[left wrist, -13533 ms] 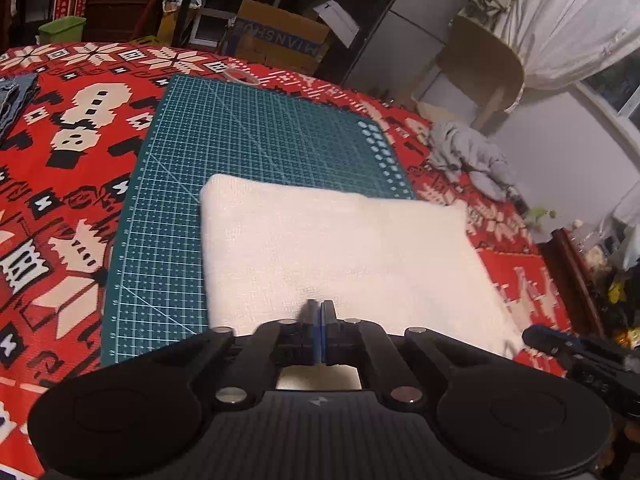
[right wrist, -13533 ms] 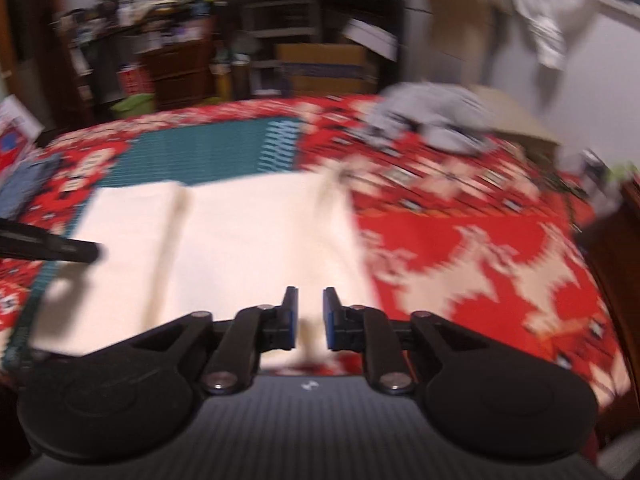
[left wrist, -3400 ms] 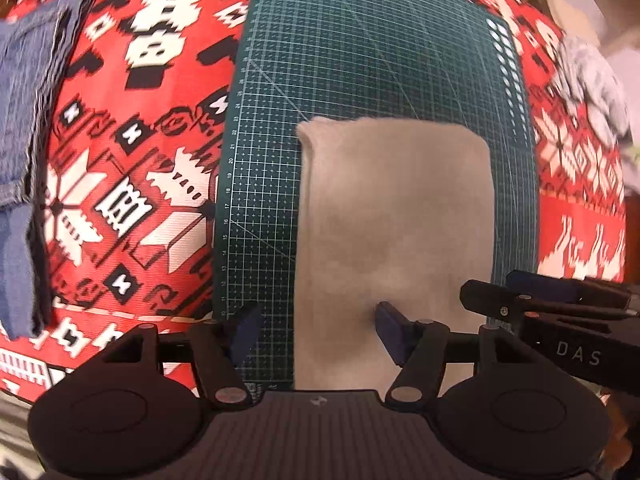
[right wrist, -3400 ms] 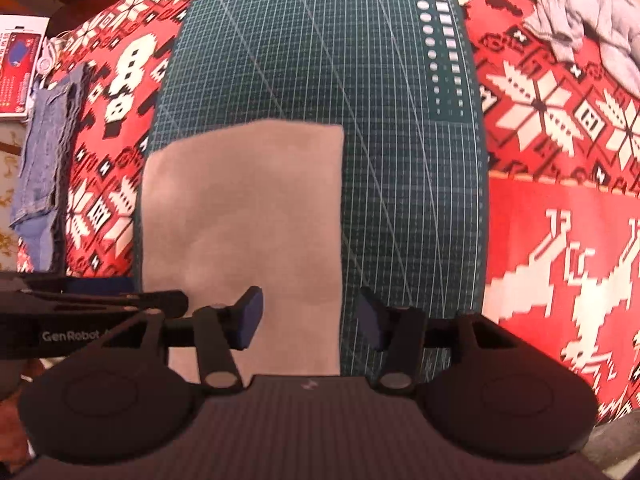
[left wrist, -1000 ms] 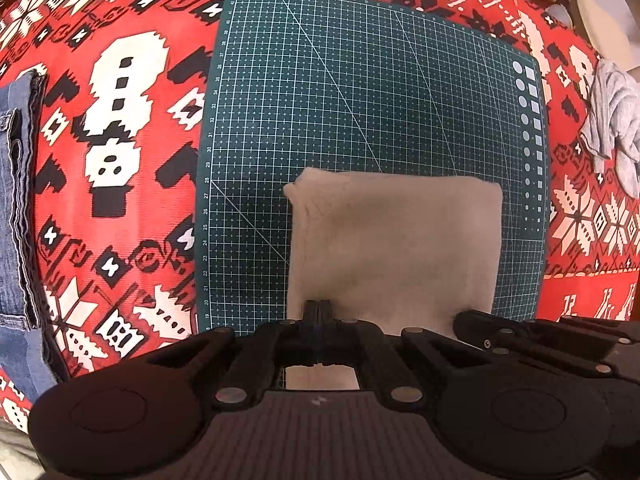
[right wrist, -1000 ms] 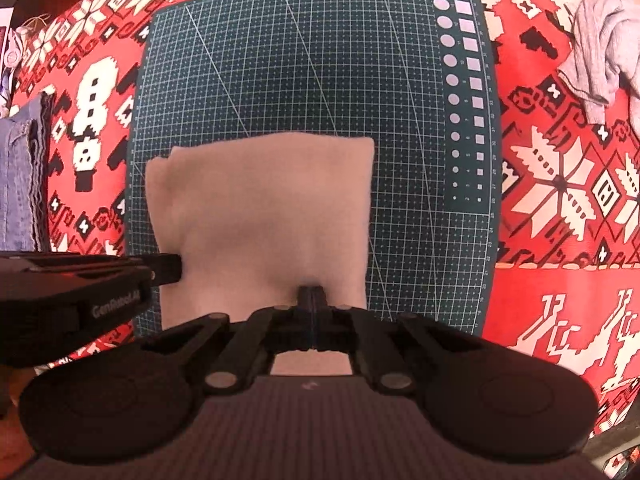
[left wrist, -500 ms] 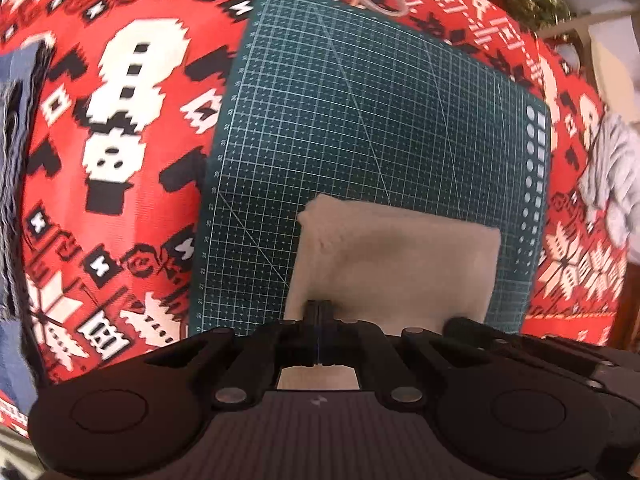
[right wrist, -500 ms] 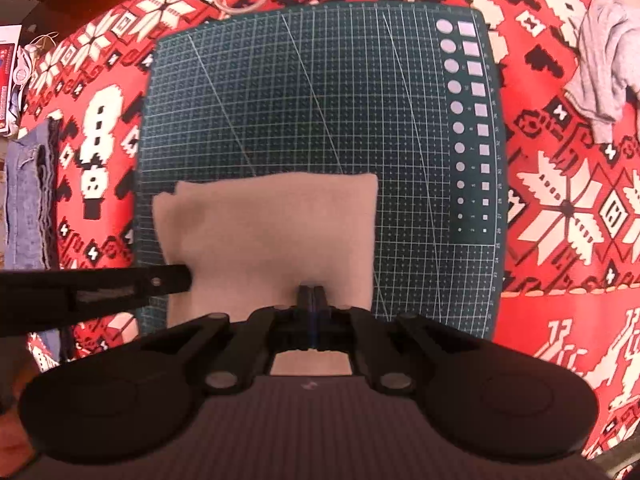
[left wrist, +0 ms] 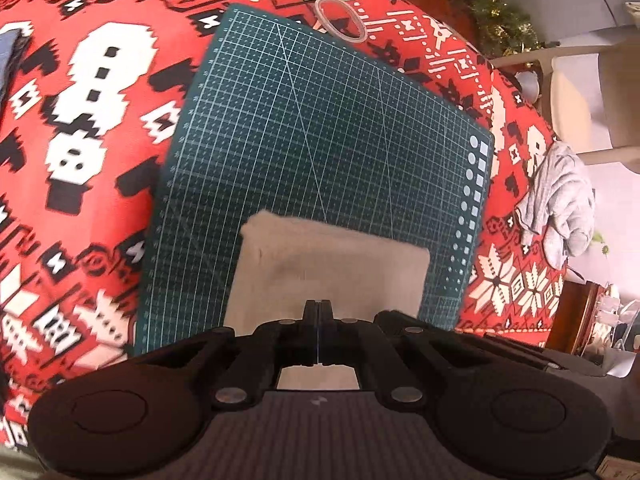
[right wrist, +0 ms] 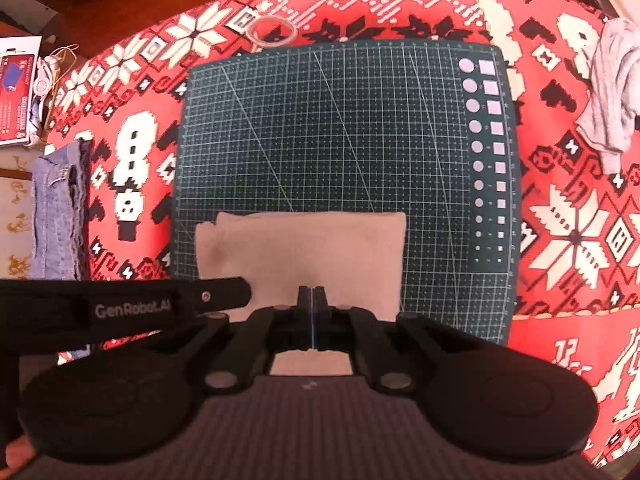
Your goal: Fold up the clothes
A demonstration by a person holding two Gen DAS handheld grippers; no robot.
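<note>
Both the left gripper and right gripper are clenching the beige cloth's near edge at 6 o'clock on the green cutting mat, carrying it forward as the visible panel is shortening, suggesting another fold underway.

The cutting mat and folded cloth are seen steeply from above, close, by both wrist cameras, the left view being tilted.

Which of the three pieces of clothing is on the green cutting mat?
The folded beige cloth. The denim lies left and the grey garment right, both on the red tablecloth.
</note>
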